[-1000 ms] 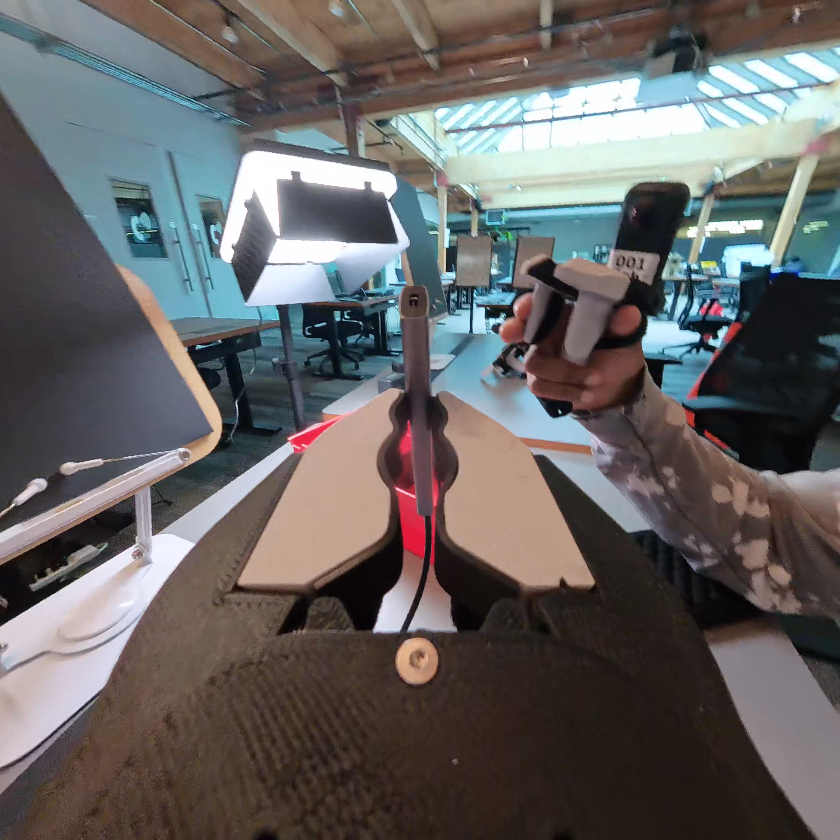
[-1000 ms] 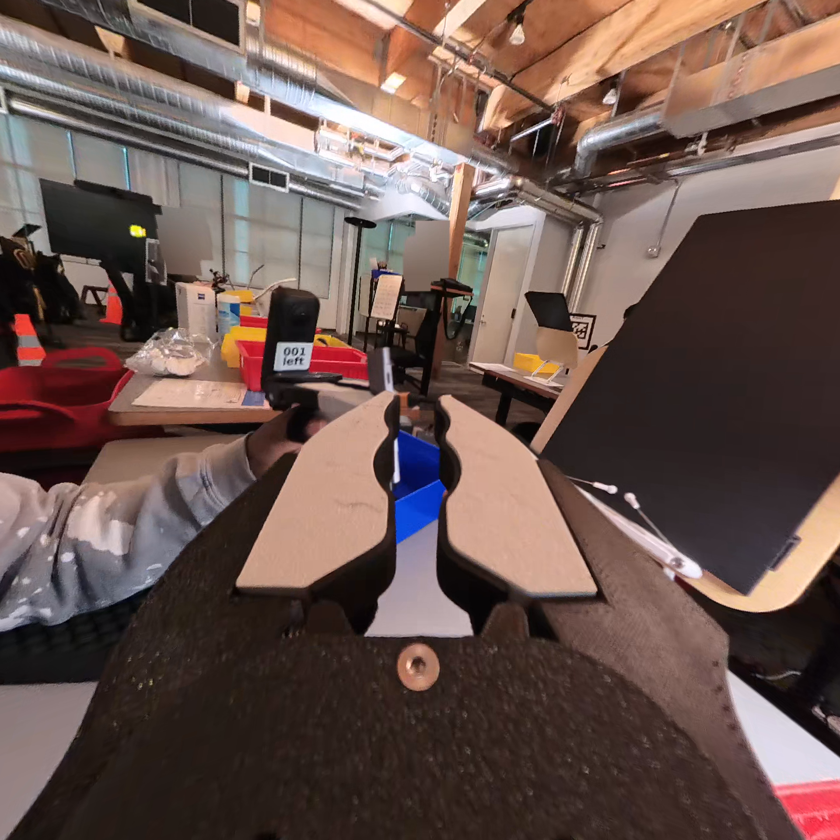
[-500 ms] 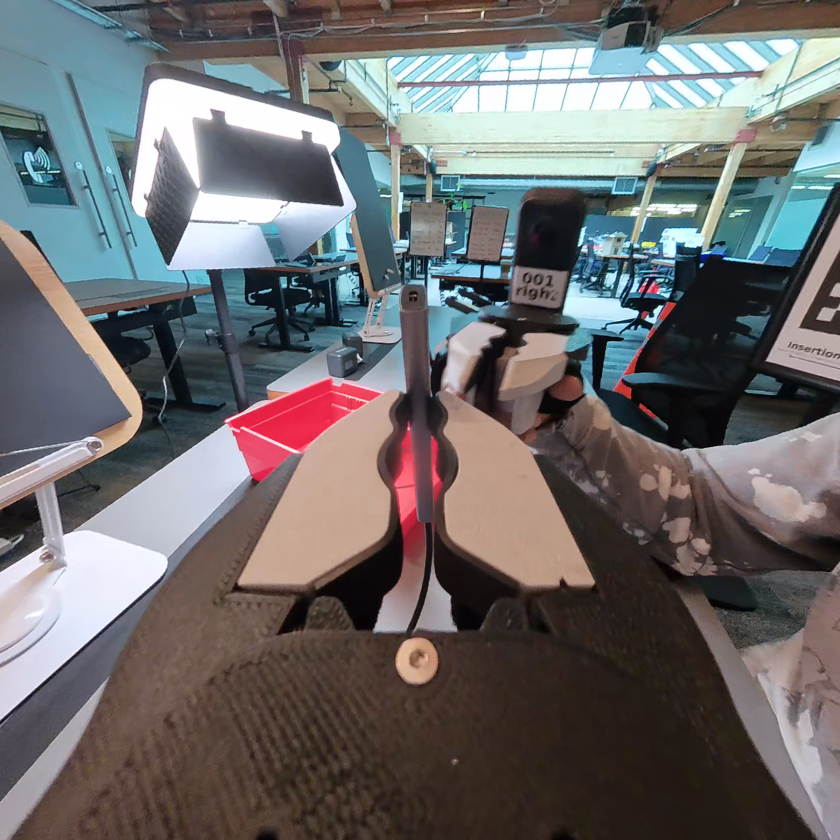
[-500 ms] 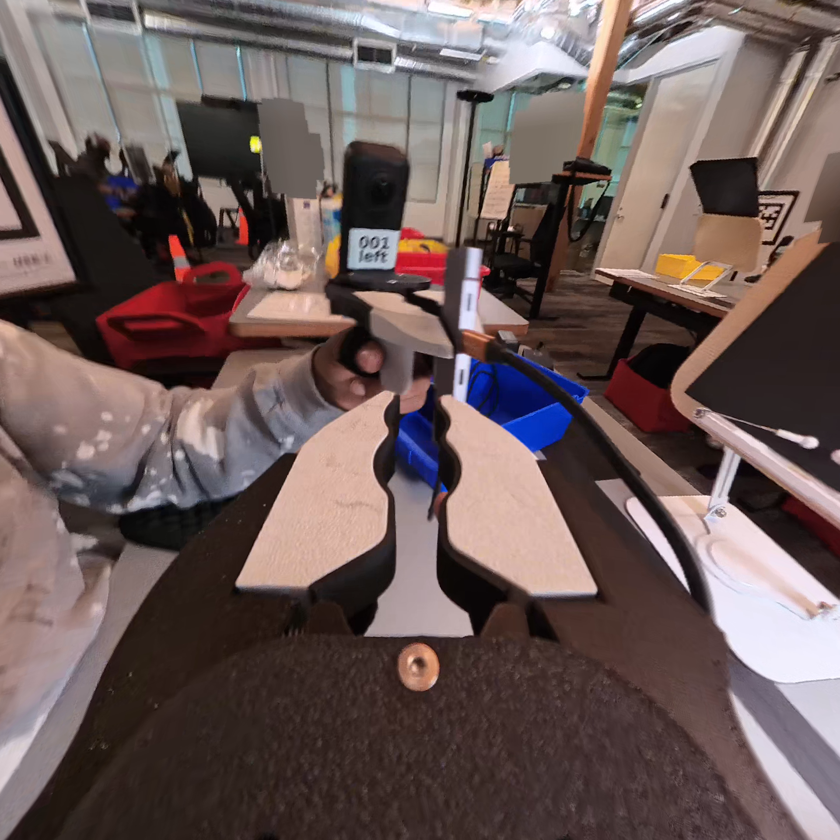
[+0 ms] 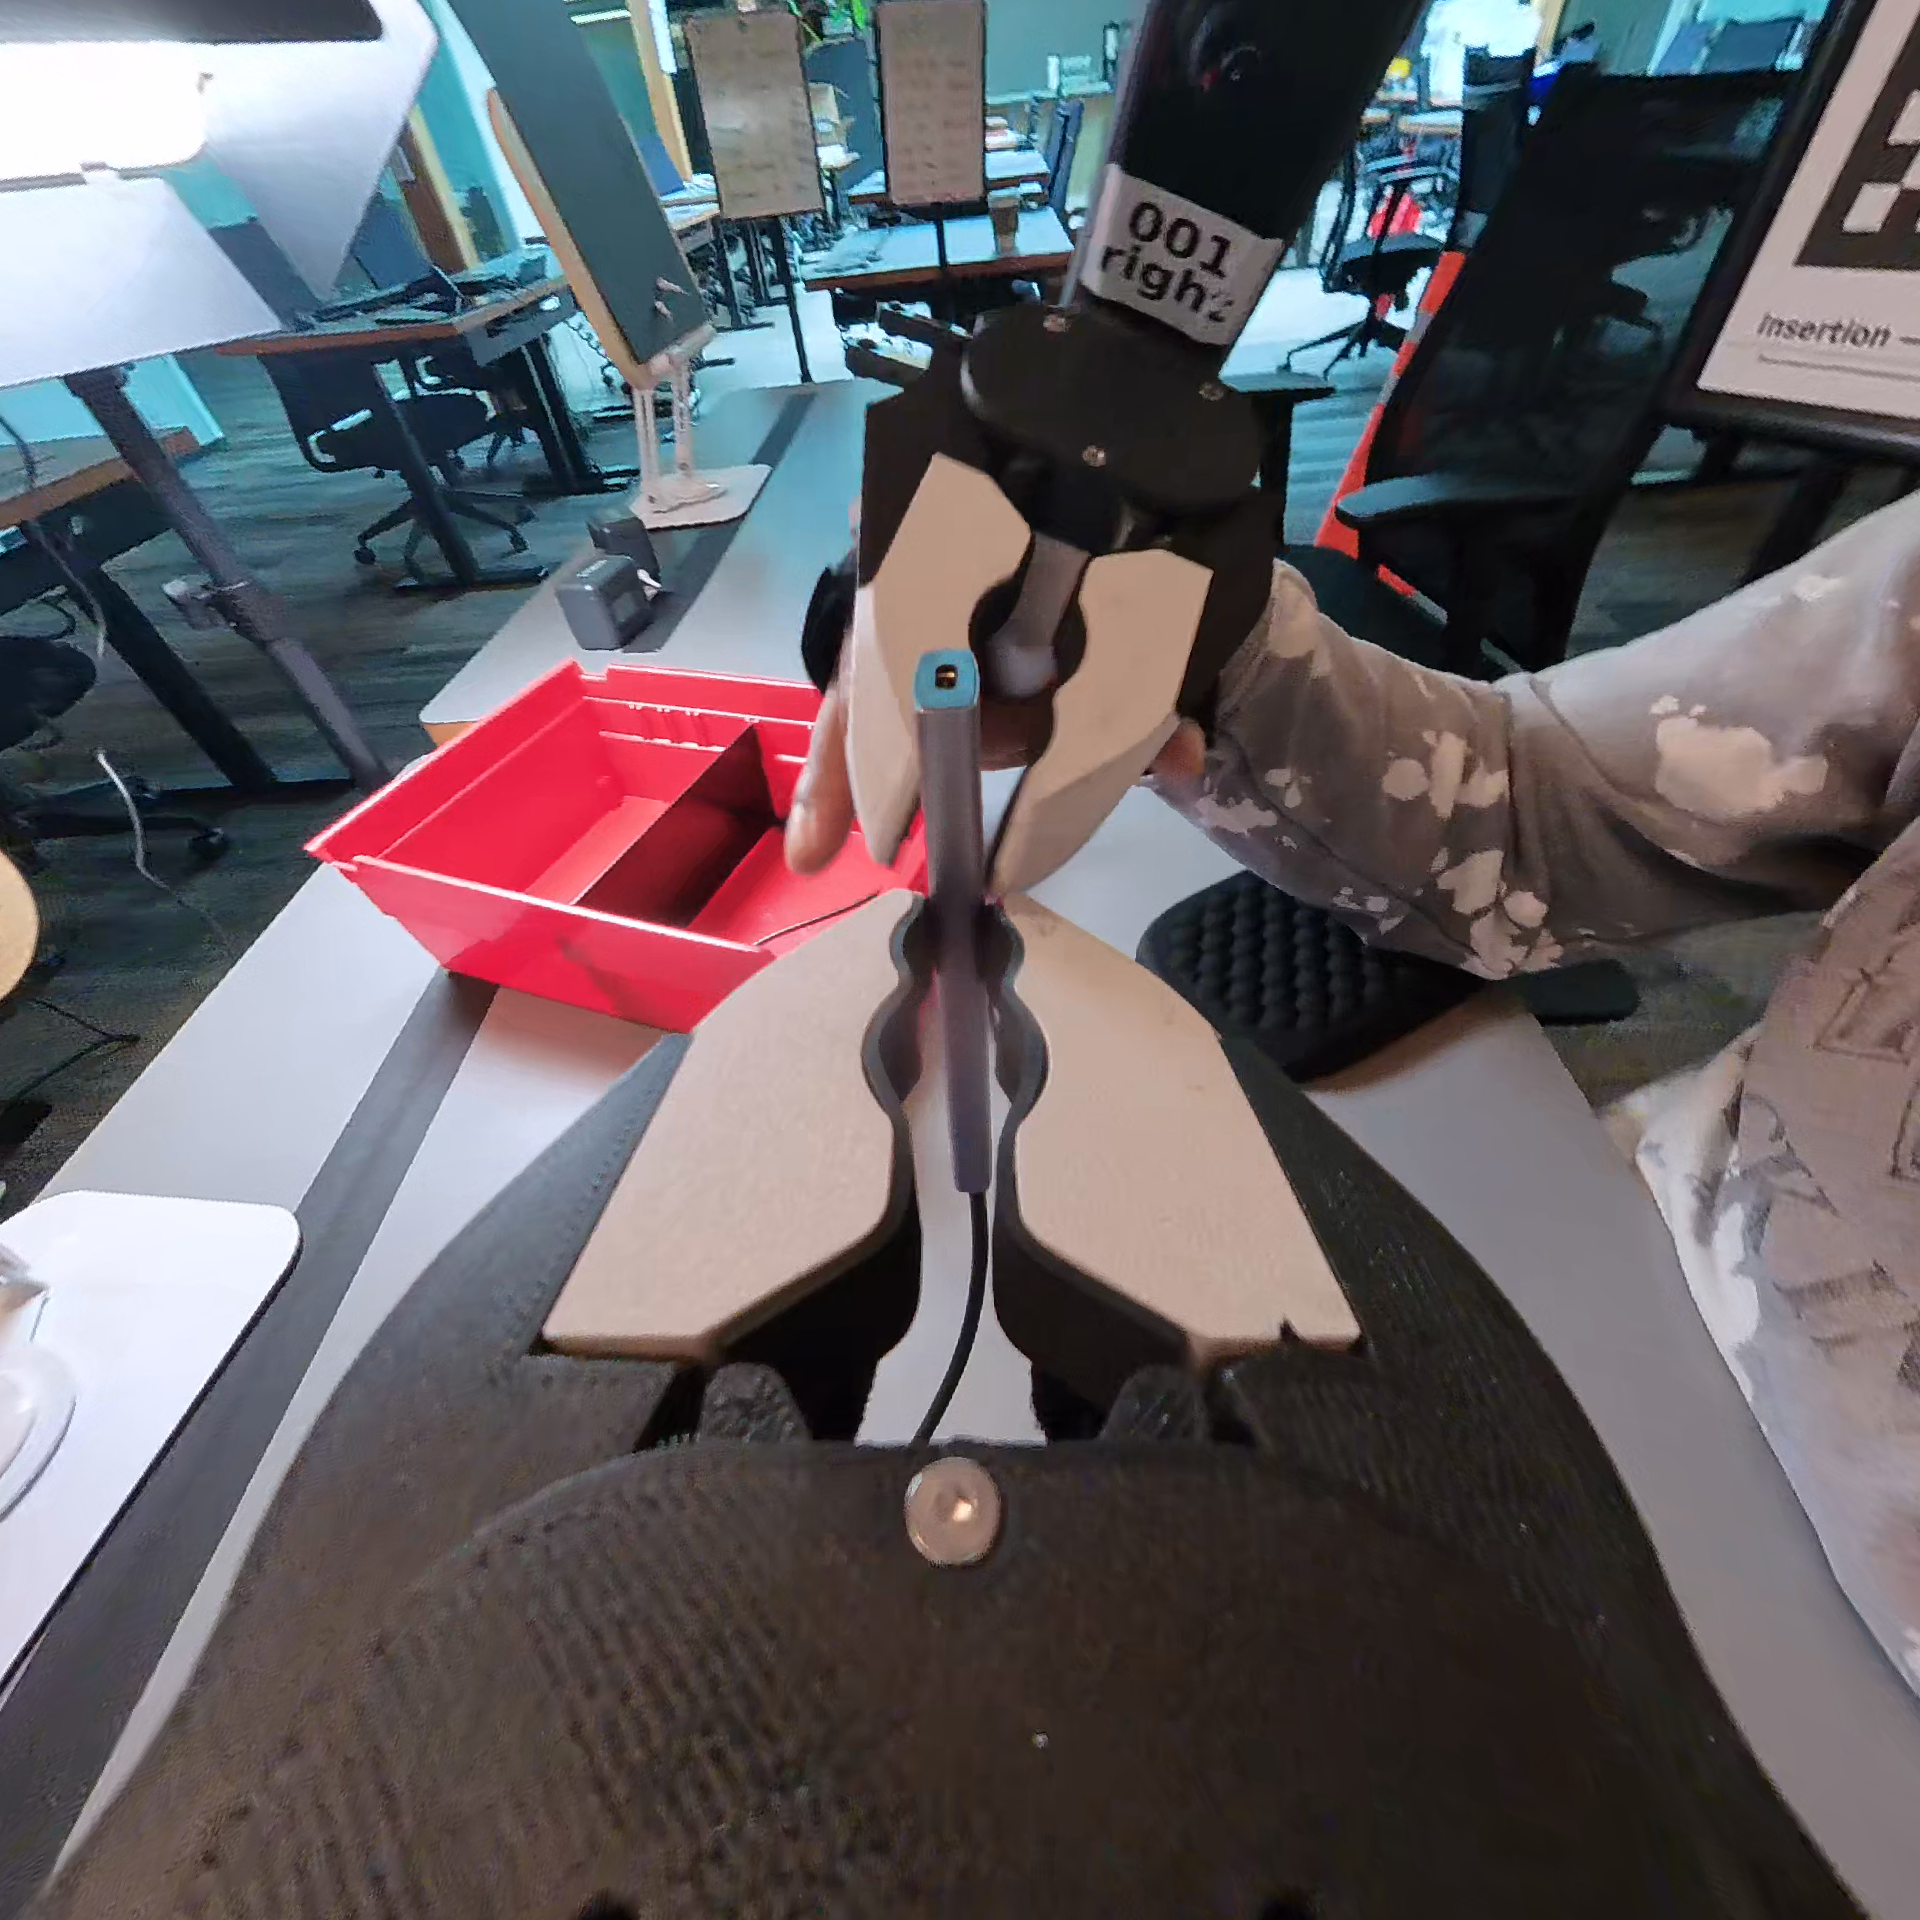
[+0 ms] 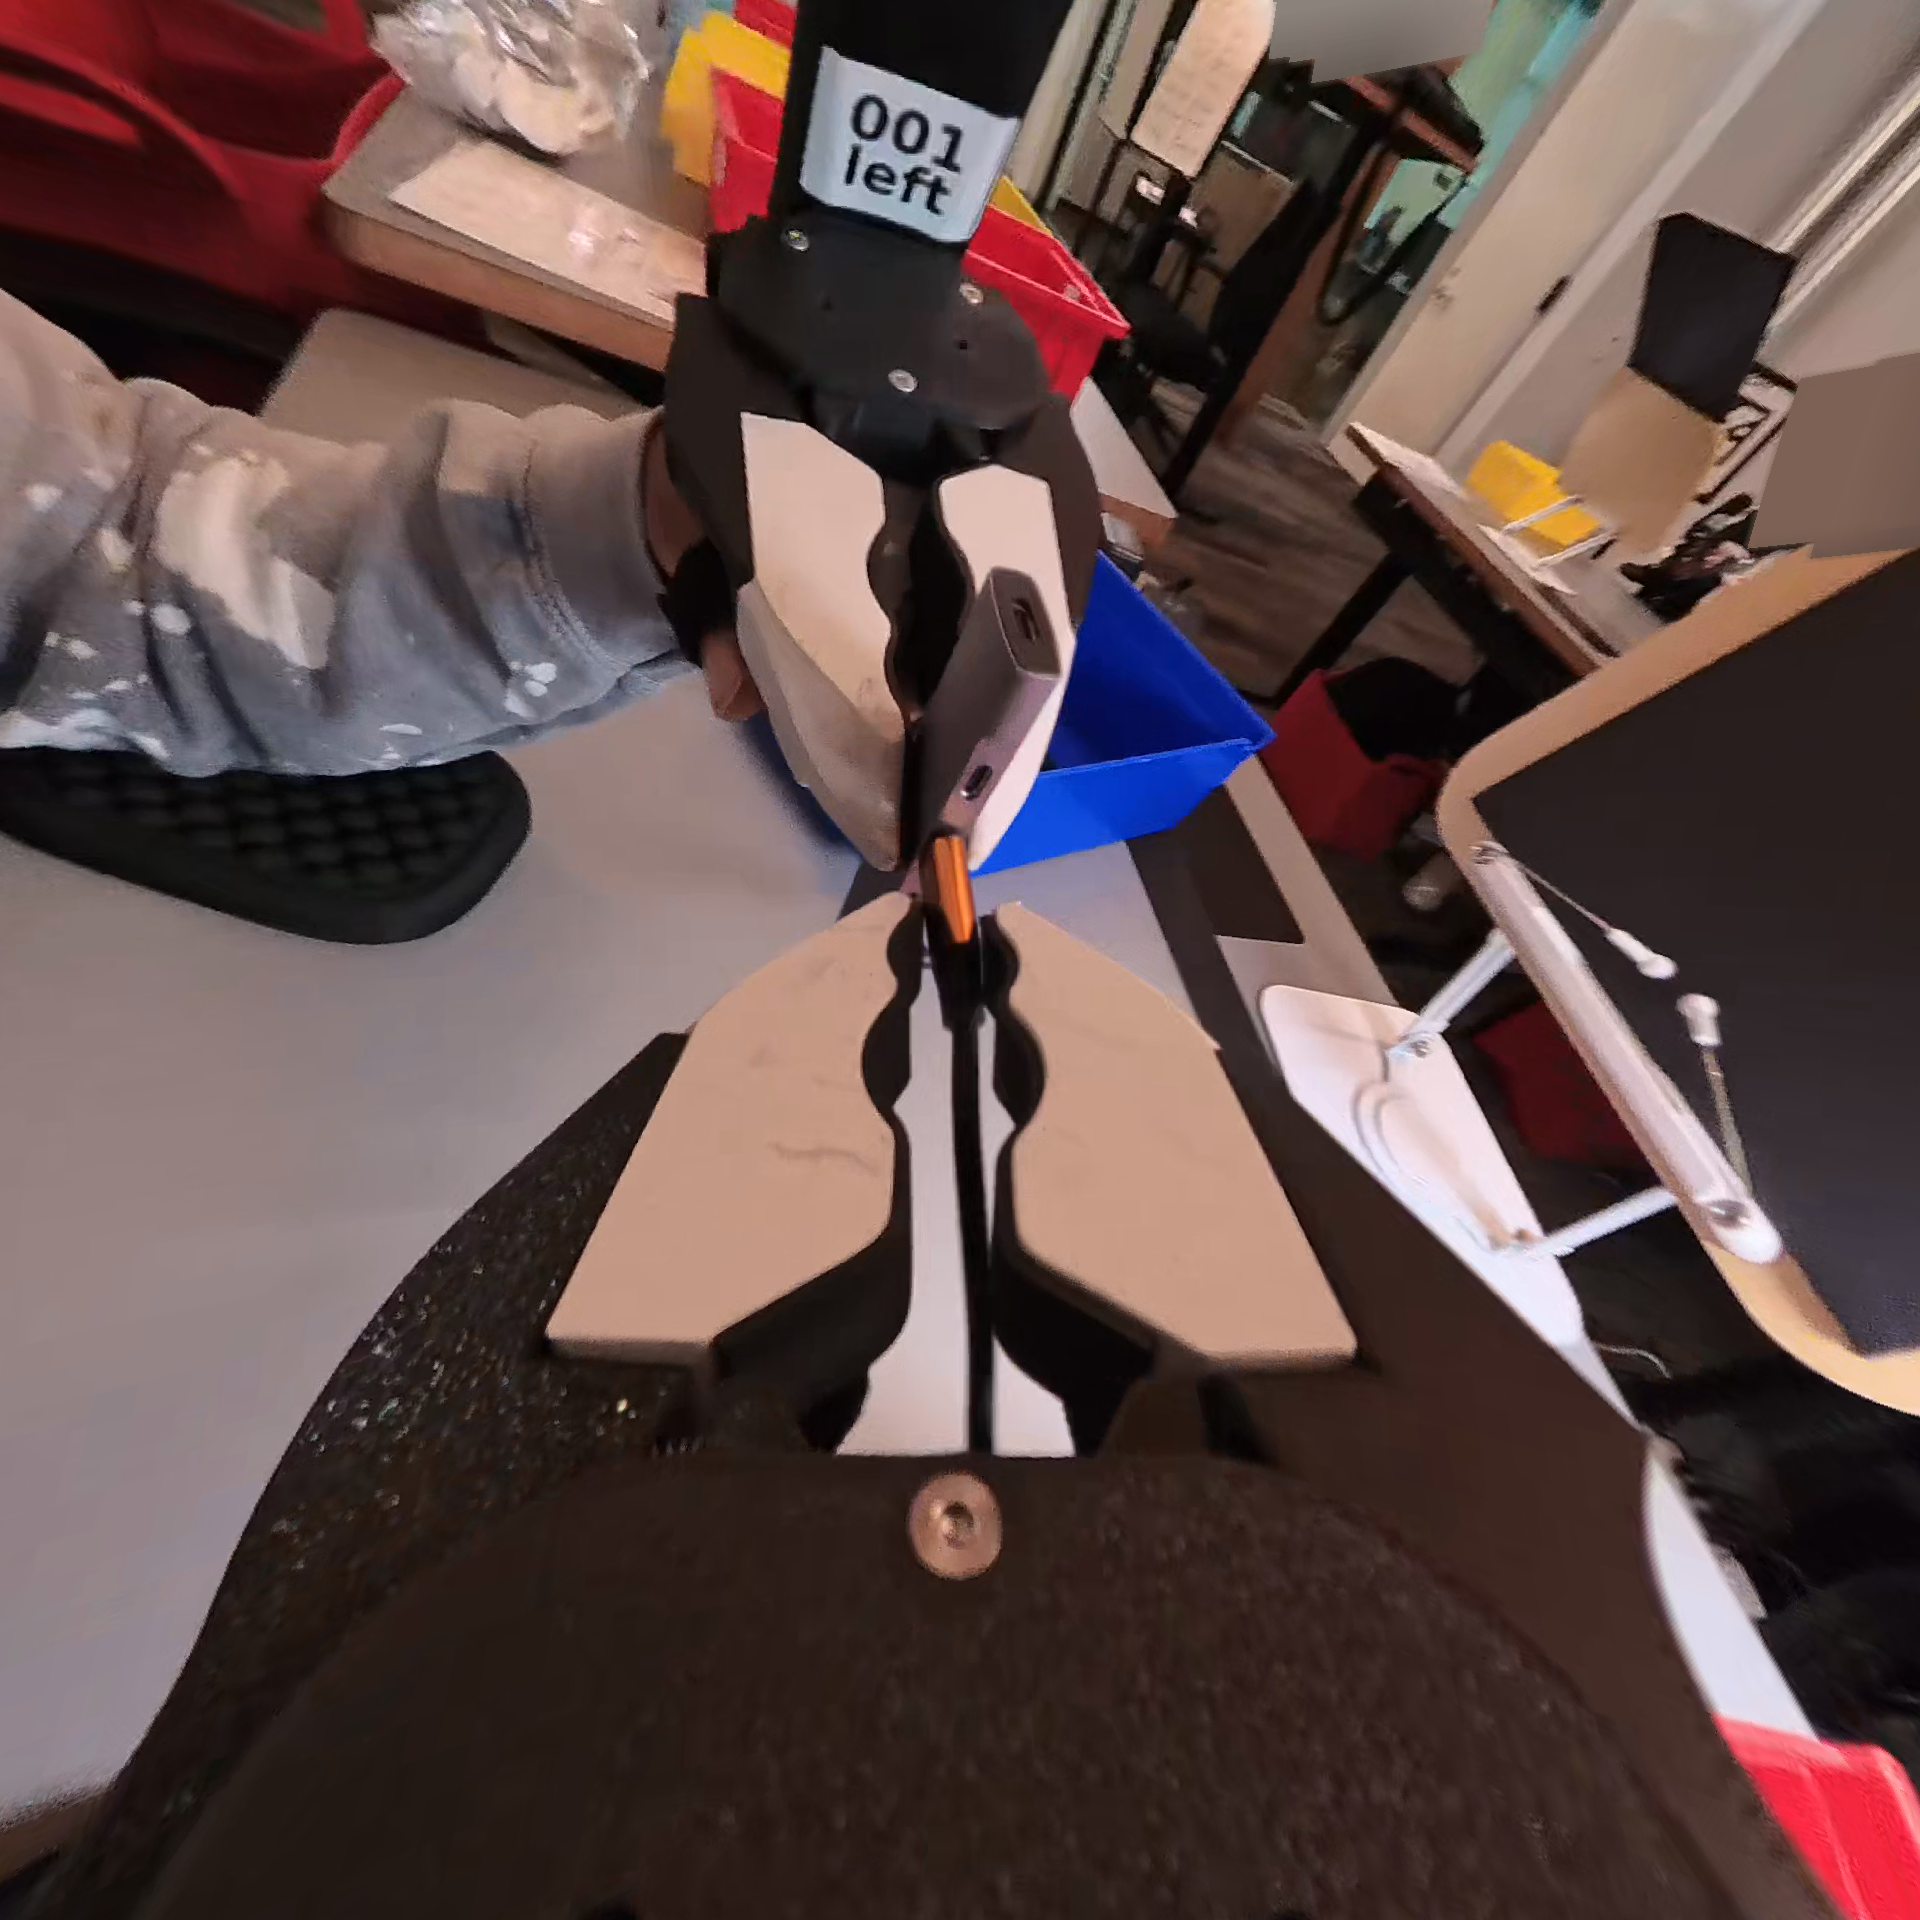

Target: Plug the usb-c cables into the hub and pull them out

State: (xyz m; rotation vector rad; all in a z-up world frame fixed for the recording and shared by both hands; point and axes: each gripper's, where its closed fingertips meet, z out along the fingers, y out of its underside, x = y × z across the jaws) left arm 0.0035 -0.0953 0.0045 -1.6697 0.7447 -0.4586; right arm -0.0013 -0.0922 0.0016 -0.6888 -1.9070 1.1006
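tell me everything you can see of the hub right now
The hub is a slim grey metal bar with rounded edges. The left hand-held gripper is shut on its long body, which sticks out past the fingertips. Its end face has one port, its narrow side another. A thin black lead leaves its rear. An orange-collared plug, held by the right hand-held gripper, meets its lower edge.

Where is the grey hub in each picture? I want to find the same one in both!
Left wrist view: the grey hub stands upright in the middle, pinched edge-on in the left hand-held gripper.
Right wrist view: the hub is just above the middle, tilted, its ports facing the camera, held by the far gripper.
Shared landmark: the black bumpy pad under the person's sleeve.
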